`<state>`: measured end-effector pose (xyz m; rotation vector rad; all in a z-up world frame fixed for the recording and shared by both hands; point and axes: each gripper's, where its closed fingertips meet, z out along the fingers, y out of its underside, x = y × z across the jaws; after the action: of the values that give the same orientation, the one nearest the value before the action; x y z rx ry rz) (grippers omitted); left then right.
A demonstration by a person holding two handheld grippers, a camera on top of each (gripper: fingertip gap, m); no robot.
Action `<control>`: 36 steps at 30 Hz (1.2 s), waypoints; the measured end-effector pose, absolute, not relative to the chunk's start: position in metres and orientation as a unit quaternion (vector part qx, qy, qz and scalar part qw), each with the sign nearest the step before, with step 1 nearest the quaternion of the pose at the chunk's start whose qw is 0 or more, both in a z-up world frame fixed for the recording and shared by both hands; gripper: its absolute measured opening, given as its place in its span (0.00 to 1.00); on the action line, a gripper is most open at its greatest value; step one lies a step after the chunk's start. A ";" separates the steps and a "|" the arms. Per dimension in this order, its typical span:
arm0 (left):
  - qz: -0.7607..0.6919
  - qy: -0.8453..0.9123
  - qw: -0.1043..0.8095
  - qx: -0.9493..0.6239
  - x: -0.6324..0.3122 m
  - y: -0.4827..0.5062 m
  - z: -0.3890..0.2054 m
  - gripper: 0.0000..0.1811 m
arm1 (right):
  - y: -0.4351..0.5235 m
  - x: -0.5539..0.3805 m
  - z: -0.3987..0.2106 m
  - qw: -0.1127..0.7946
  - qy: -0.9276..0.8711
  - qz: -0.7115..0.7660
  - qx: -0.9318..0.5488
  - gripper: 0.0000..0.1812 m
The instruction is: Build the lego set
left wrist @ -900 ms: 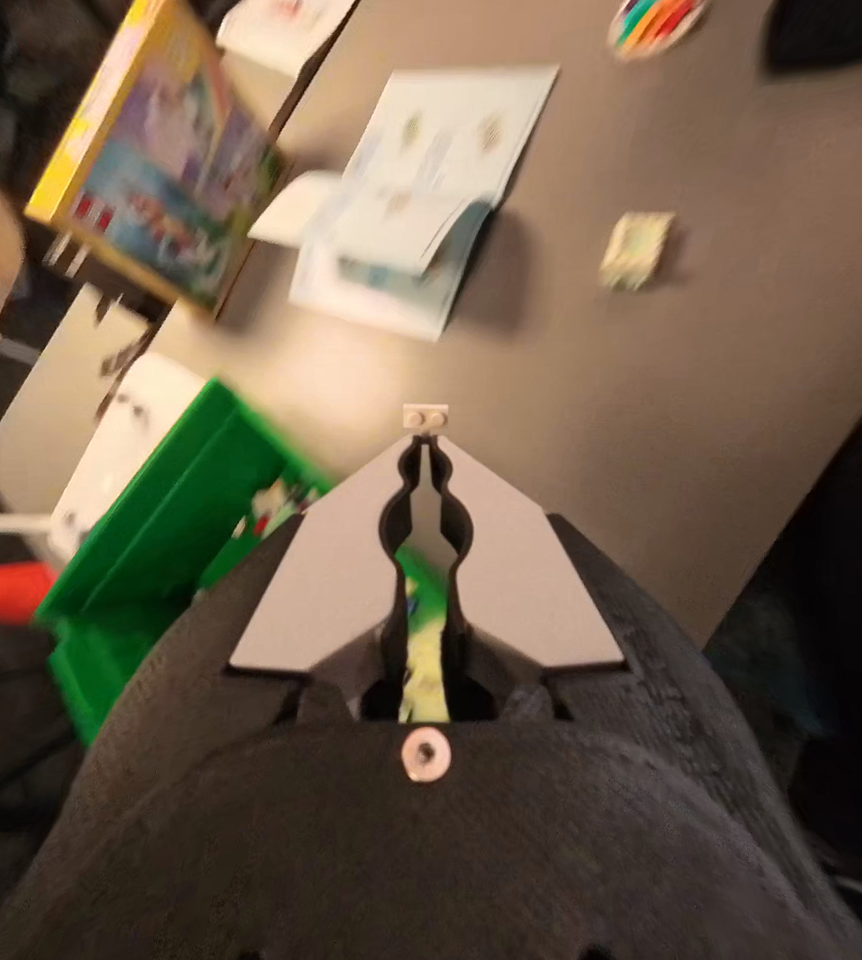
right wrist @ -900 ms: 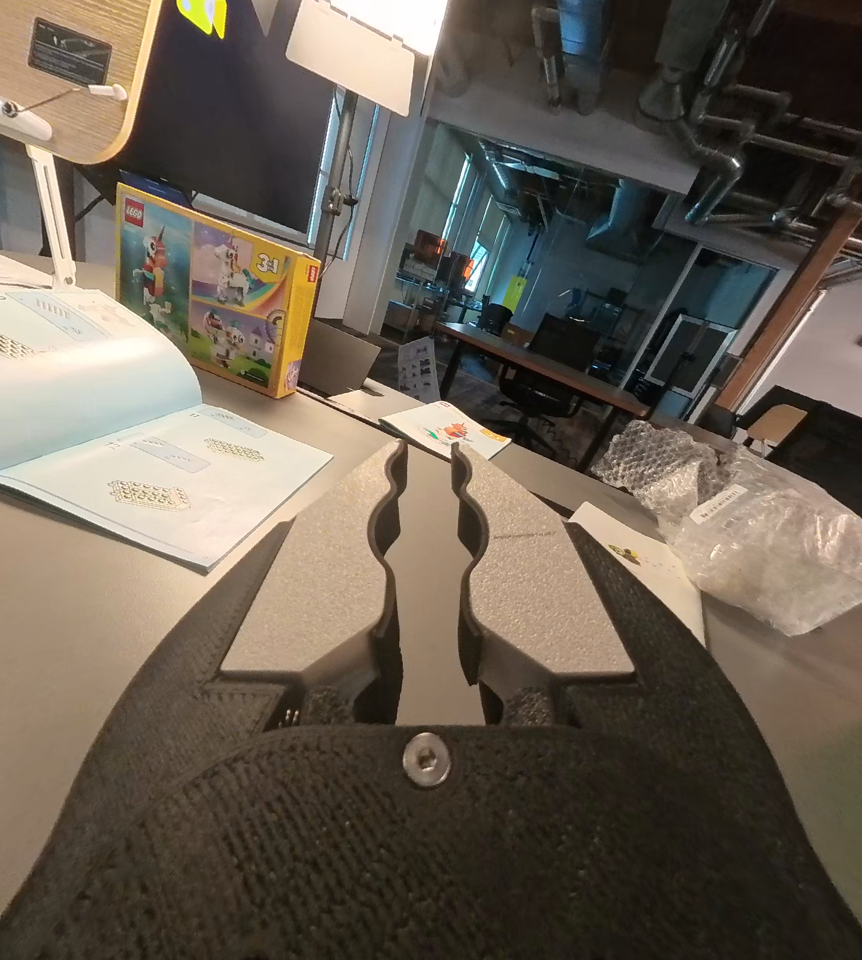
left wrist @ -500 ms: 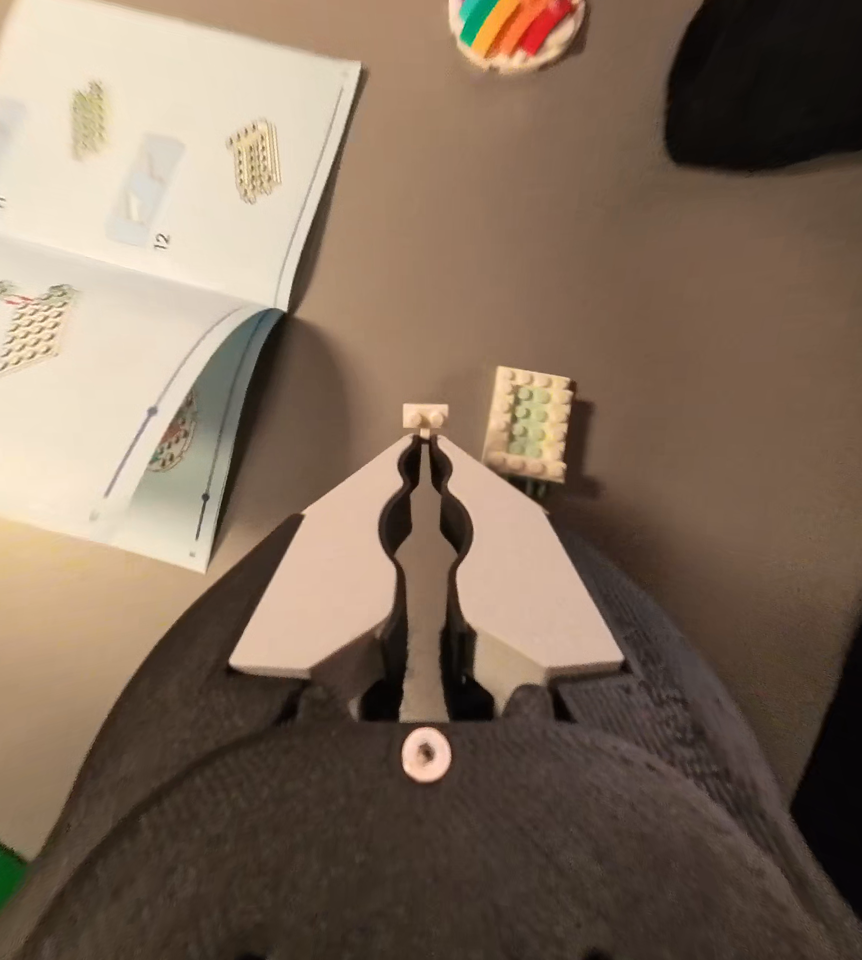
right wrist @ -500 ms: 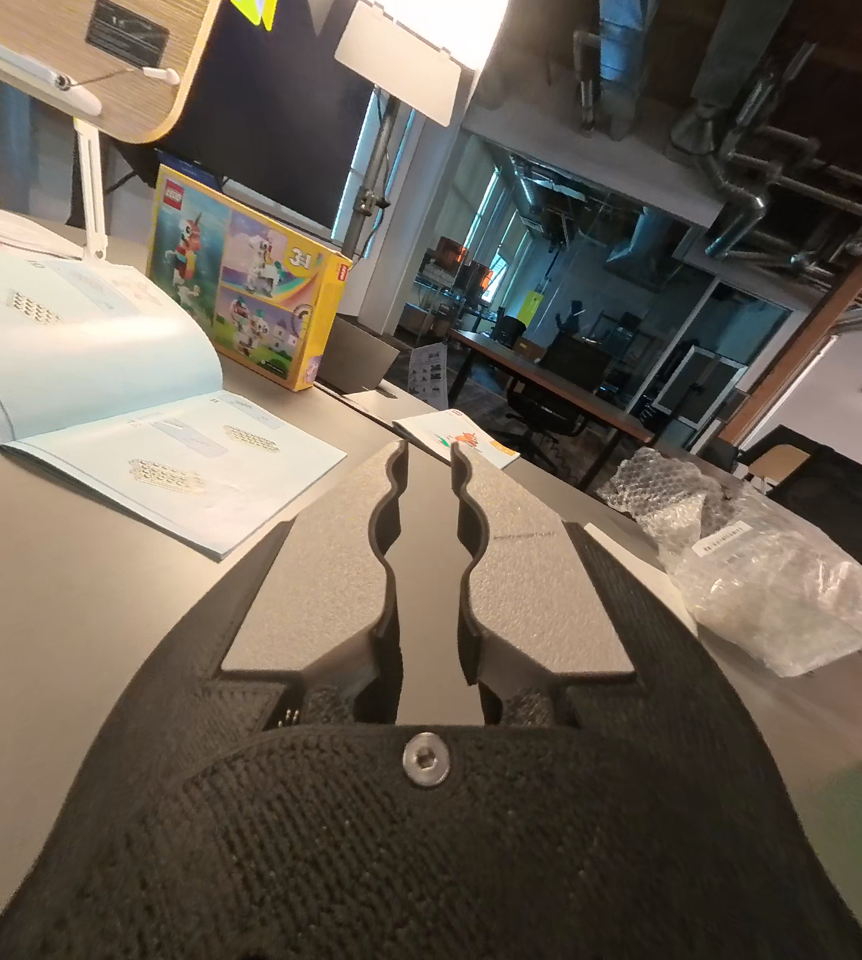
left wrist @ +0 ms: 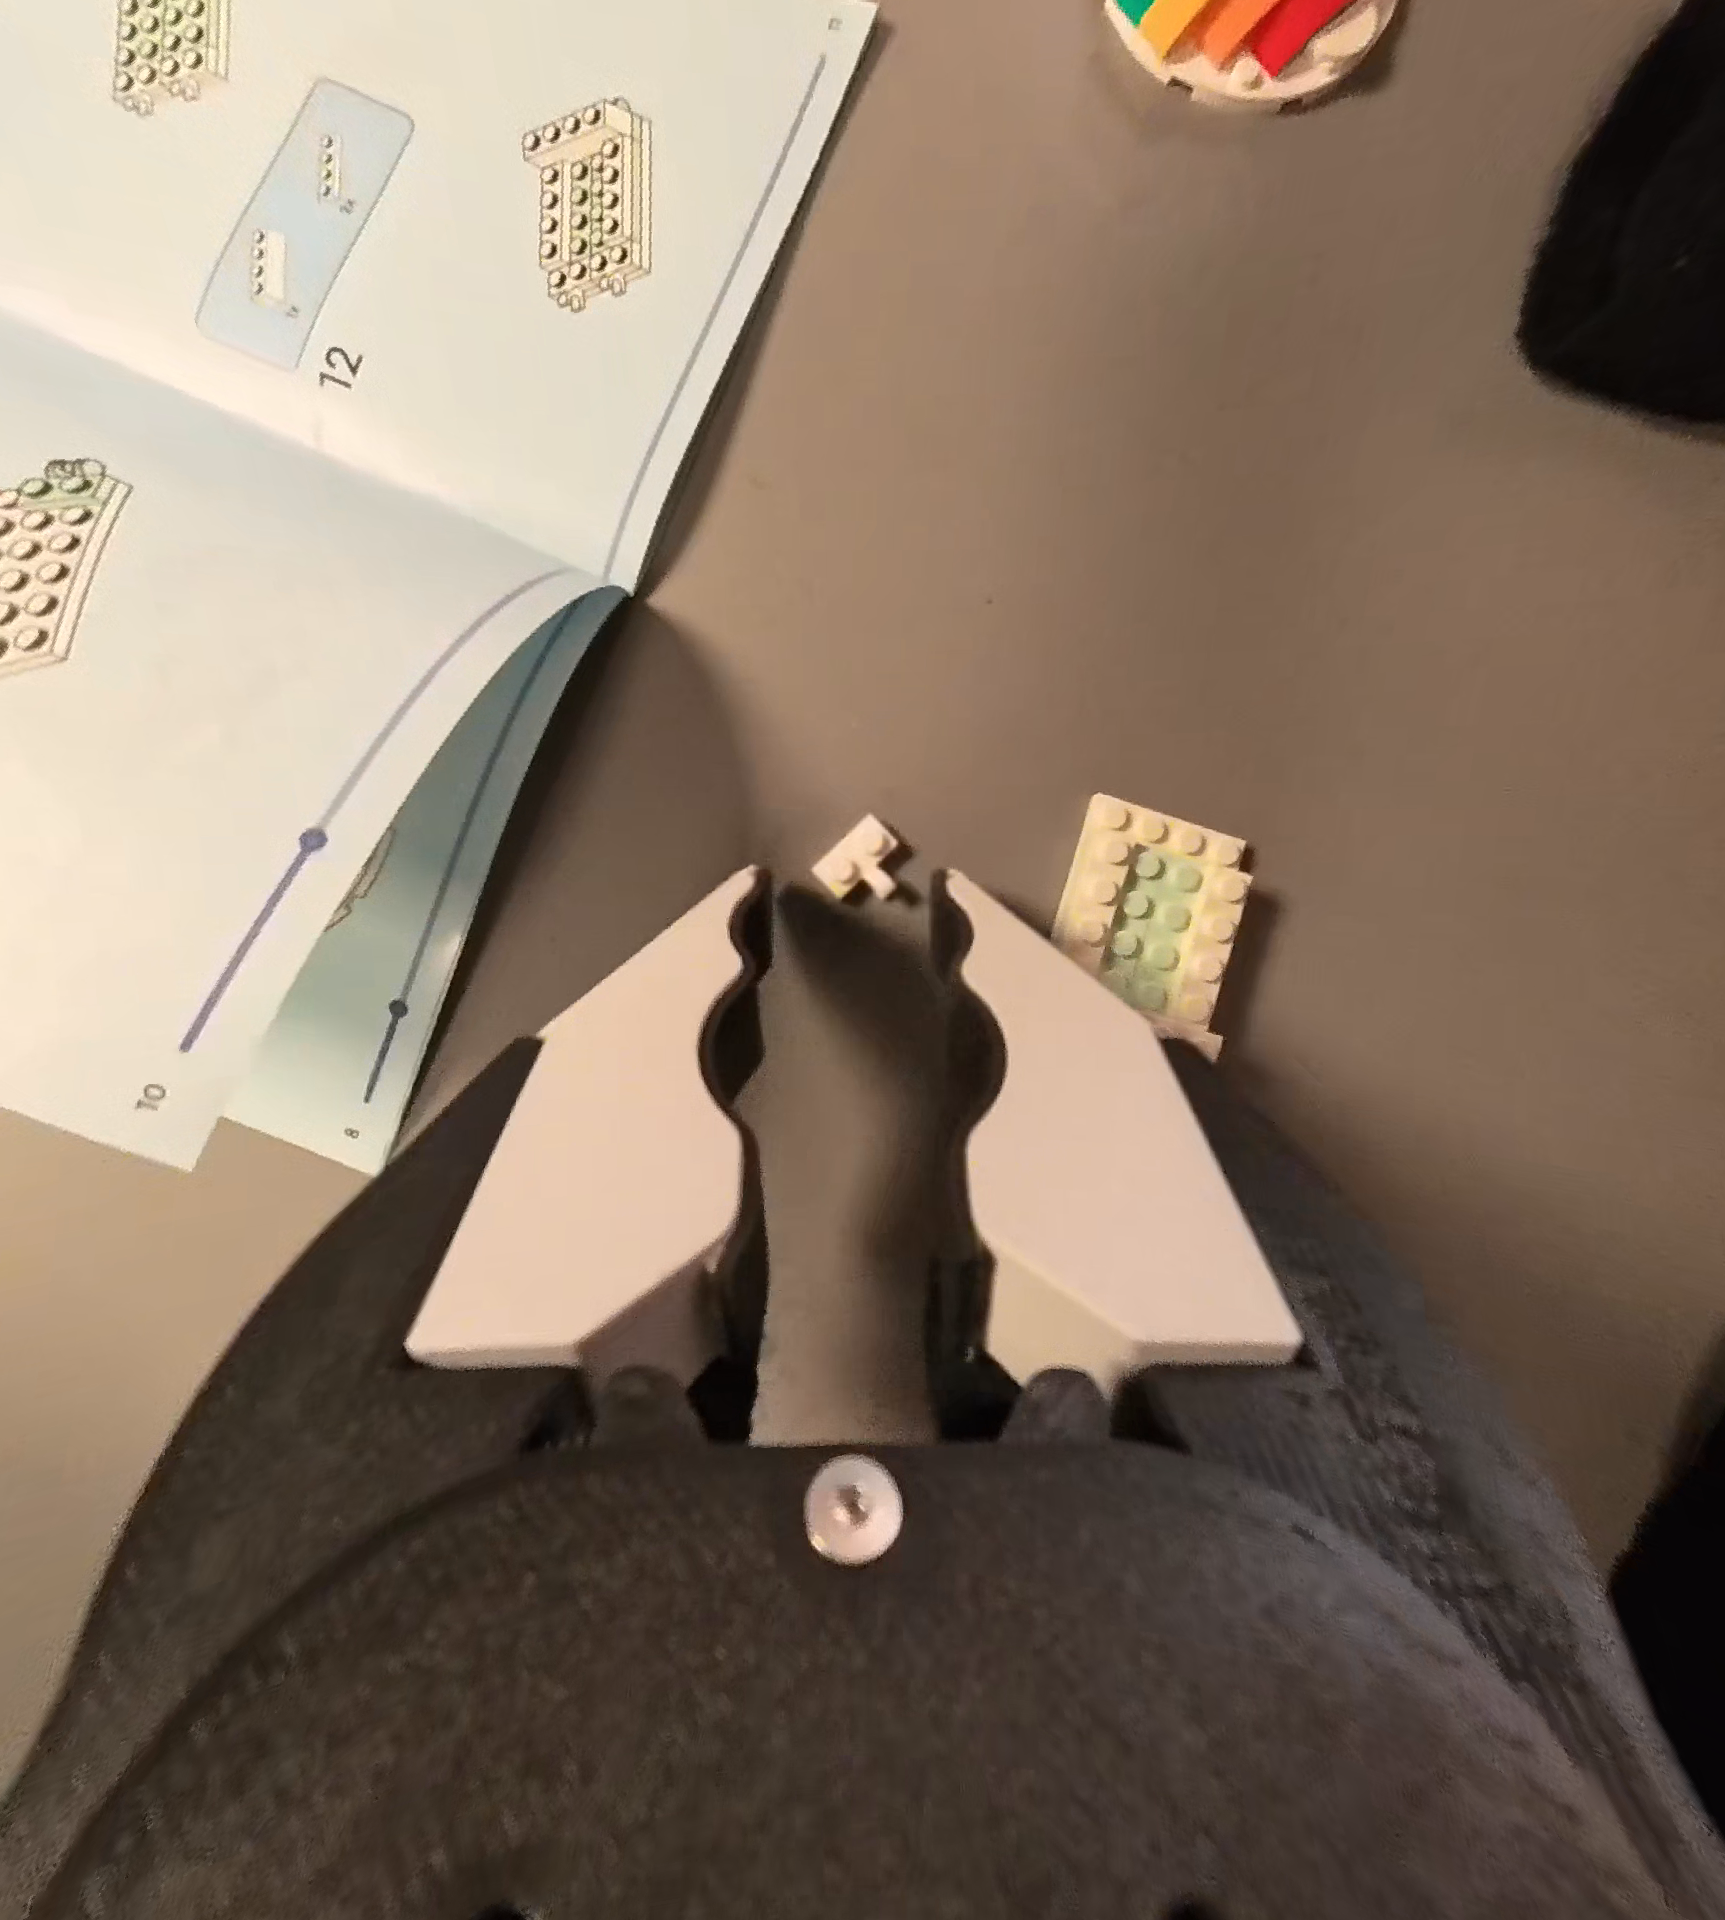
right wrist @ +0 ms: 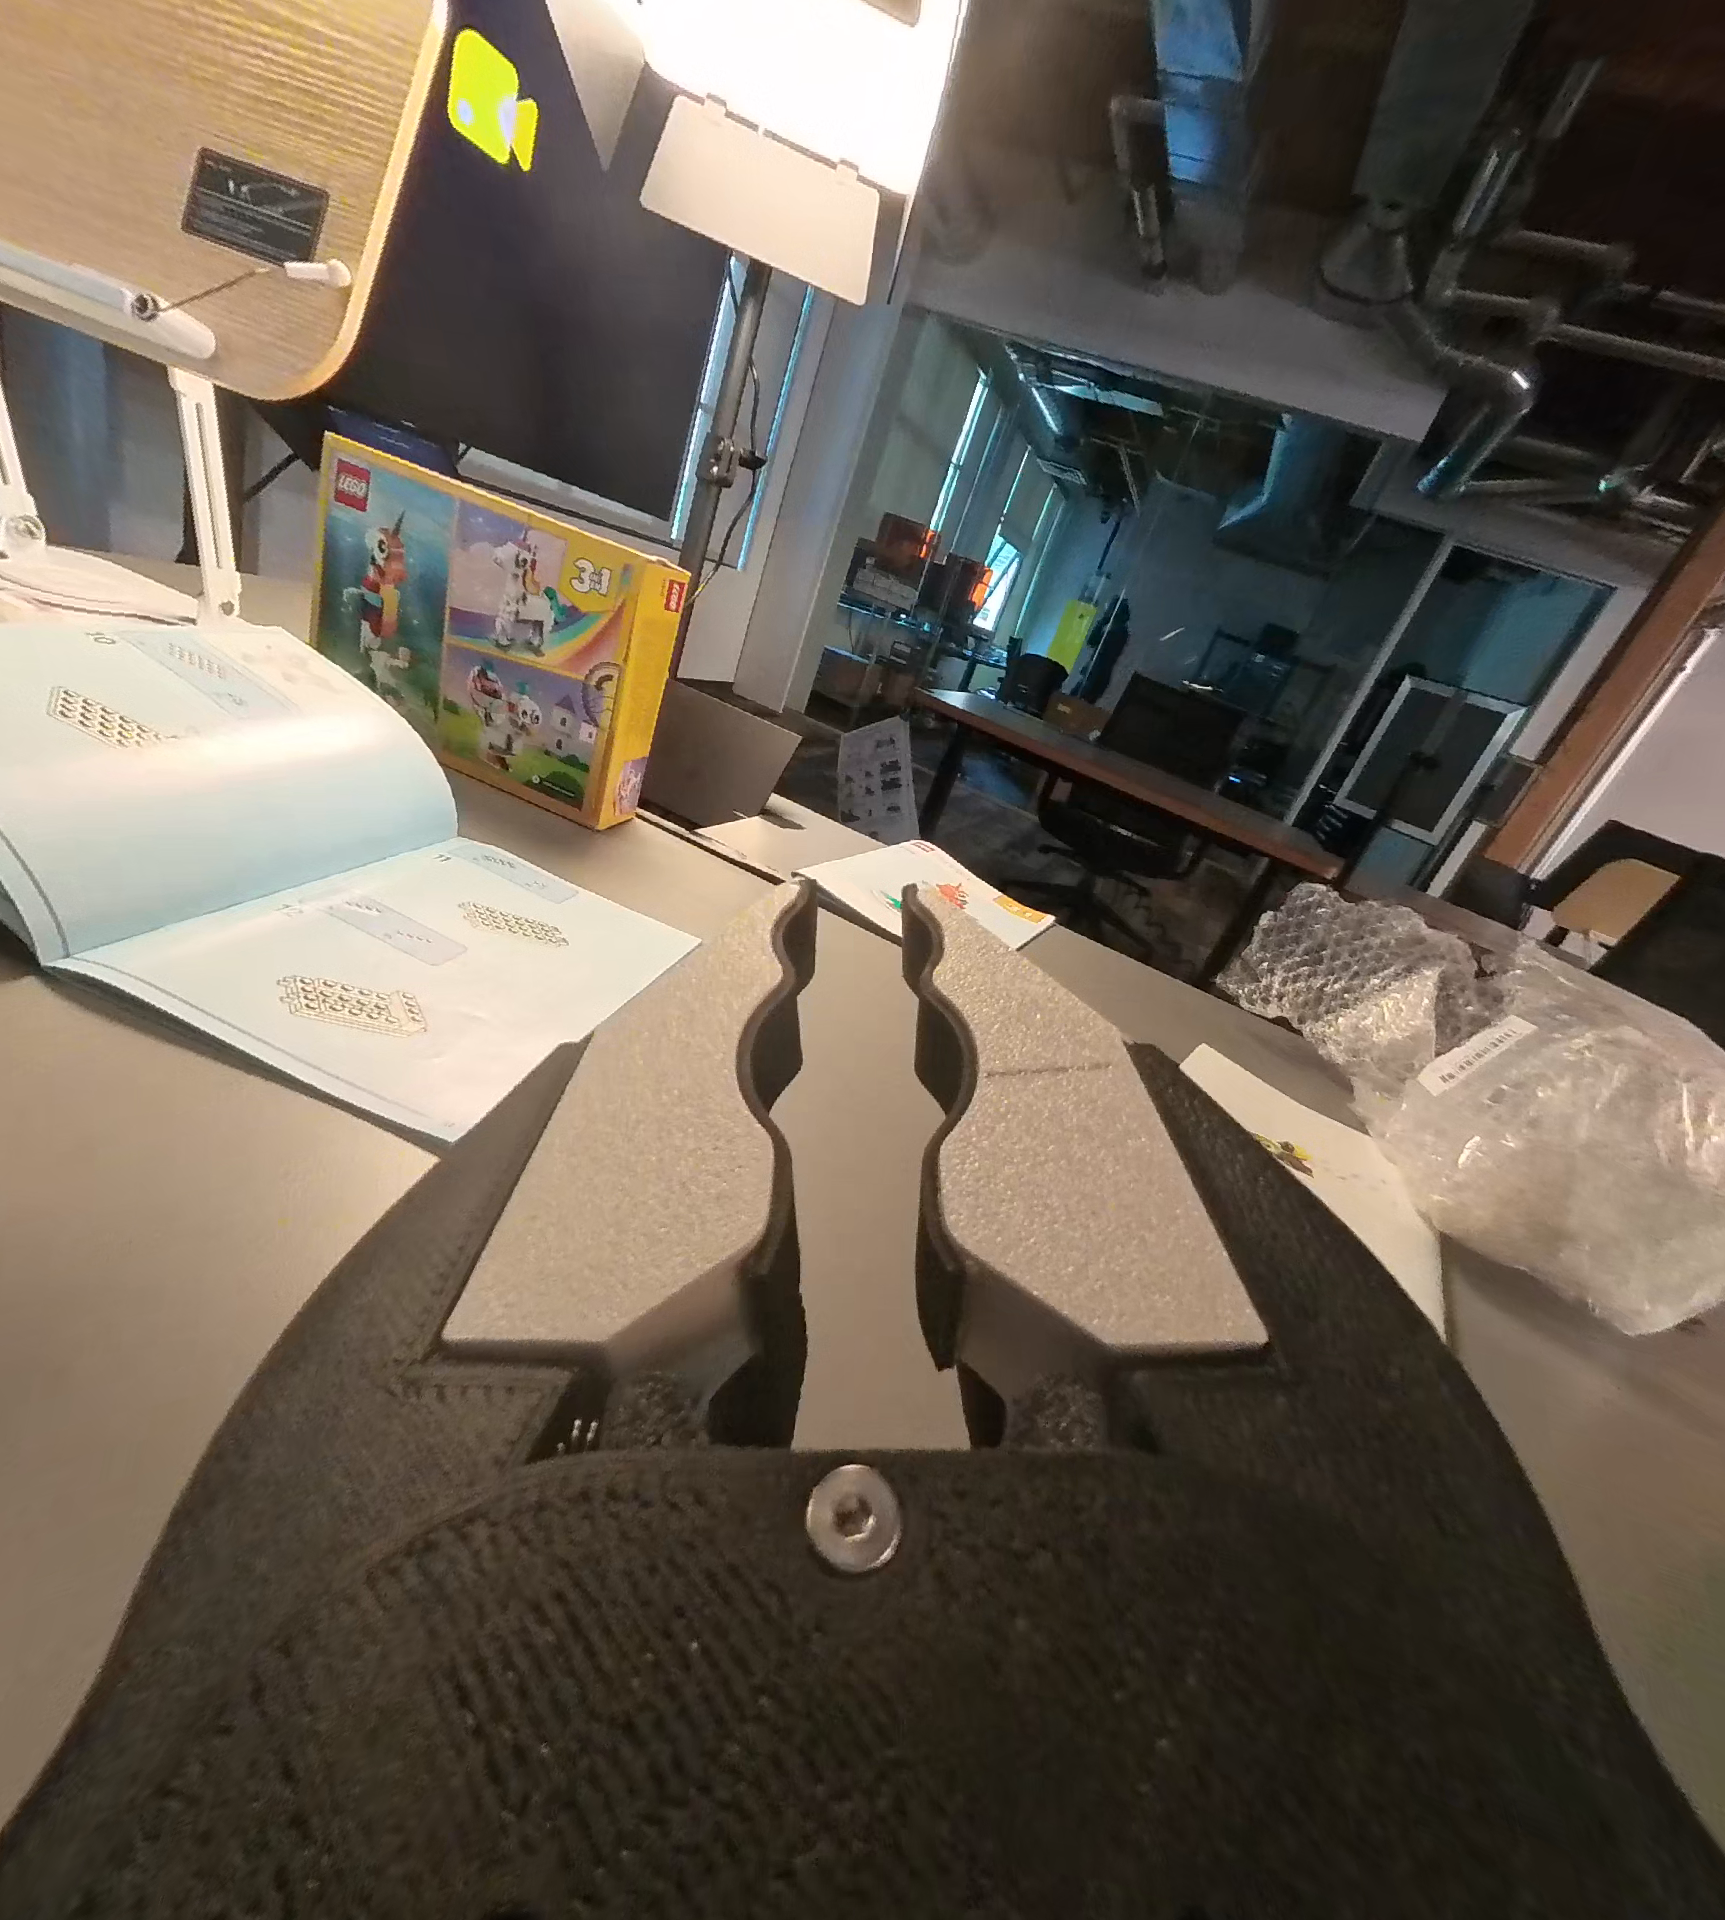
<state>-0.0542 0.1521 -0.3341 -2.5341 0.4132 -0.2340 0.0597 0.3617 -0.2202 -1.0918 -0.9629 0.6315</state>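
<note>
Two loose pieces lie just ahead of your left gripper [left wrist: 853, 894]: a small white plastic plate with a side clip [left wrist: 860, 857], and to its right a cream rectangular studded plate with pale green centre [left wrist: 1159, 914], both flat on the grey desk [left wrist: 1149, 520].

Your left jaws stand apart and empty, pointing down at the desk from above, with the small white plate just beyond the gap between the tips. The cream plate sits partly behind the right-hand jaw, so its near edge is hidden. An open pale blue instruction booklet [left wrist: 318, 416] lies to the left, its lifted page edge close to the small plate.

Risks, as a judgement: the small plate is light and lies askew, so a jaw tip closing off-centre would likely flick it across the desk or under the booklet's raised page. Lowering the gripper further may also nudge the cream plate, since one jaw overlaps it in view. Whether the small plate rests fully flat cannot be told.

Your right gripper [right wrist: 858, 914] is held low and nearly level over the desk, jaws slightly apart and empty, aimed away toward a yellow cardboard set box [right wrist: 494, 634] and crumpled clear bubble wrap [right wrist: 1523, 1081], well apart from both pieces.
</note>
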 end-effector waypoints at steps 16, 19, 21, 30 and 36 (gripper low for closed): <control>-0.043 0.078 0.499 -0.862 -0.095 0.033 -0.202 0.19 | 0.373 0.067 -0.222 0.724 -0.420 0.218 -0.502 0.08; 0.015 0.016 0.498 -0.867 -0.142 0.001 -0.199 0.19 | 0.377 0.068 -0.223 0.725 -0.414 0.208 -0.510 0.07; 0.046 -0.032 0.499 -0.865 -0.174 -0.020 -0.198 0.19 | 0.380 0.071 -0.223 0.726 -0.405 0.205 -0.517 0.08; 0.173 -0.207 0.471 -0.840 -0.279 -0.121 -0.209 0.19 | 0.390 0.076 -0.226 0.723 -0.389 0.191 -0.539 0.08; 0.164 -0.252 0.481 -0.823 -0.295 -0.150 -0.216 0.19 | 0.392 0.074 -0.230 0.717 -0.395 0.182 -0.544 0.08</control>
<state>-0.2951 -0.1501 -0.2156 -2.0071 -0.6154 0.4003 0.0737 0.3919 -0.2296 -1.2041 -0.8750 0.4024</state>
